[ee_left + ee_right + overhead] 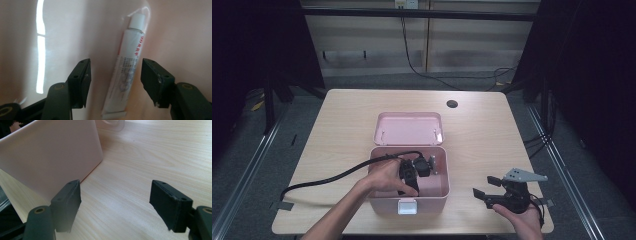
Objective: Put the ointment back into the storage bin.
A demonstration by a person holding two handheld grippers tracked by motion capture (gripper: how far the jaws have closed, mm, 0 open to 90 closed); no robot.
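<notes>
A pink plastic box (437,195) stands open at the table's middle, its lid (408,128) laid back behind it. My left gripper (412,176) reaches down inside the box. In the left gripper view a white tube (125,72) with red print and a white cap lies on the pink box floor (62,37), and my left gripper (115,82) is open with a jaw on either side of the tube, apart from it. My right gripper (486,189) rests on the table right of the box, open and holding nothing. The right gripper view has my right gripper (115,205) facing the box wall (50,160).
The left gripper's black cable (327,179) trails left across the wooden table (347,120). A round hole (452,104) sits at the table's back right. A white latch (407,206) is on the box's front. Dark curtains flank the table.
</notes>
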